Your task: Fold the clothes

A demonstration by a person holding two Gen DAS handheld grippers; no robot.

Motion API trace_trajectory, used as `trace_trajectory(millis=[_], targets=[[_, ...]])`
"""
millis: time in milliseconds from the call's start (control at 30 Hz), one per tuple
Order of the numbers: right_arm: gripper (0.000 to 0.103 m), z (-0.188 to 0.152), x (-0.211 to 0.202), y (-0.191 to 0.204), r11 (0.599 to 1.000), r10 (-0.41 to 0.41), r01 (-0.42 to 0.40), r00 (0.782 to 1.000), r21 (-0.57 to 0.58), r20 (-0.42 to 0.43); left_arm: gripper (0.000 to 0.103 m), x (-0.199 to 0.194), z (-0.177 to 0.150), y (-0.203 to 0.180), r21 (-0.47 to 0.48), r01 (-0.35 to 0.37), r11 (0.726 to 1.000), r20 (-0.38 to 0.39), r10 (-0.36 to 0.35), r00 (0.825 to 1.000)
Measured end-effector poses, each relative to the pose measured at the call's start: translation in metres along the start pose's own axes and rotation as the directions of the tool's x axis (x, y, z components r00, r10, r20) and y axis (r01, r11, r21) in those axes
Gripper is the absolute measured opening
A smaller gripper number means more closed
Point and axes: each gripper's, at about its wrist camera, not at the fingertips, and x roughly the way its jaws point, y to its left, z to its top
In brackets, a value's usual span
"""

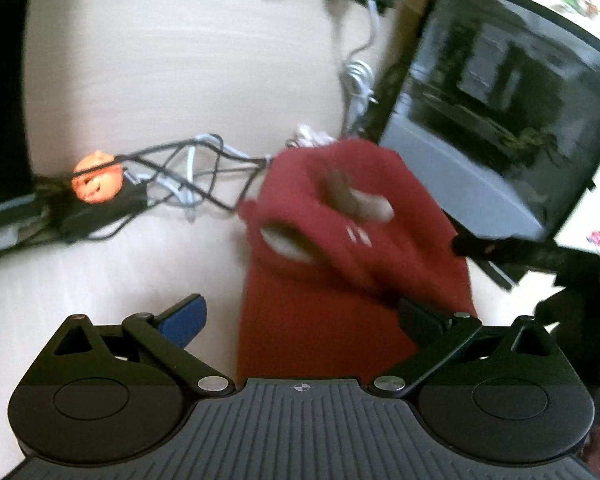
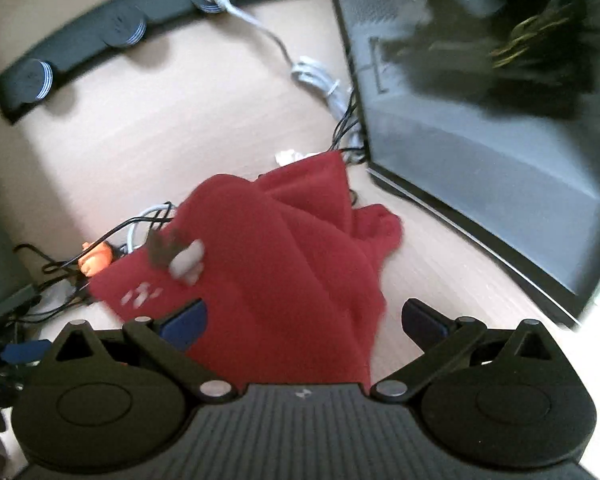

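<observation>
Although motion blur softens both views, the red garment [image 1: 340,264] shows as a bunched, creased heap on the pale wooden desk [image 1: 160,80], with a small printed motif [image 2: 180,260] on one raised flap; it lies between the monitor [image 1: 500,120] and a tangle of cables [image 1: 188,176], not flat and not squared into a fold. Left gripper [image 1: 300,320]: jaws spread wide, nothing between them, cloth lying beneath and ahead. Right gripper [image 2: 304,320]: likewise wide open, its fingers straddling the near edge of the cloth without pinching it. An orange pumpkin figure [image 1: 97,178] sits among the cables, and a black bar [image 2: 140,28] runs along the desk's far side. Risks, as judged from this layout: a pinch into the heap may catch several layers and fold in the creases, and dragging cloth sideways may snag the cables or knock the figure.
</observation>
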Motion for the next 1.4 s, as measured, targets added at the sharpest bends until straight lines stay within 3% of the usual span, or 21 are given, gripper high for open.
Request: trace_trajectory(millis=[167,367,500,633,900,1100,1300,1400], targets=[[0.103,-0.056,-0.051,0.02,0.998,-0.063,0.063,0.998,0.019,-0.004,0.103,-0.043,-0.052,-0.001,0.061,0.0,0.998,-0.01,0.001,1.0],[0.103,-0.119,-0.097,0.041,0.988,-0.148,0.149,0.989,0.047,-0.027,0.103,-0.096,-0.104,-0.009,0.216,-0.004,0.976,0.025,-0.001,1.0],[0.103,-0.161,-0.127,0.055,0.976,-0.204,0.206,0.978,0.064,-0.044,0.103,-0.111,-0.121,-0.01,0.171,0.045,0.984,0.026,-0.051,0.998],[0.103,-0.197,-0.156,0.067,0.965,-0.246,0.25,0.967,0.083,-0.061,0.103,-0.116,-0.13,-0.019,0.171,0.035,0.985,0.01,-0.037,0.999],[0.103,-0.211,-0.182,0.075,0.965,-0.255,0.257,0.966,0.054,-0.039,0.103,-0.124,-0.144,-0.029,0.172,0.056,0.983,-0.014,-0.054,0.998],[0.103,-0.204,-0.186,0.069,0.963,-0.265,0.265,0.964,0.05,0.006,0.103,-0.129,-0.147,-0.03,0.165,0.029,0.986,0.0,-0.029,1.0],[0.103,-0.206,-0.192,0.071,0.969,-0.246,0.246,0.969,0.0,-0.016,0.103,-0.138,-0.15,-0.023,0.073,-0.003,0.997,0.0,0.003,1.0],[0.103,-0.211,-0.198,0.074,0.972,-0.231,0.232,0.973,-0.035,0.006,0.103,-0.138,-0.156,-0.024,0.086,-0.016,0.996,-0.015,0.017,1.0]])
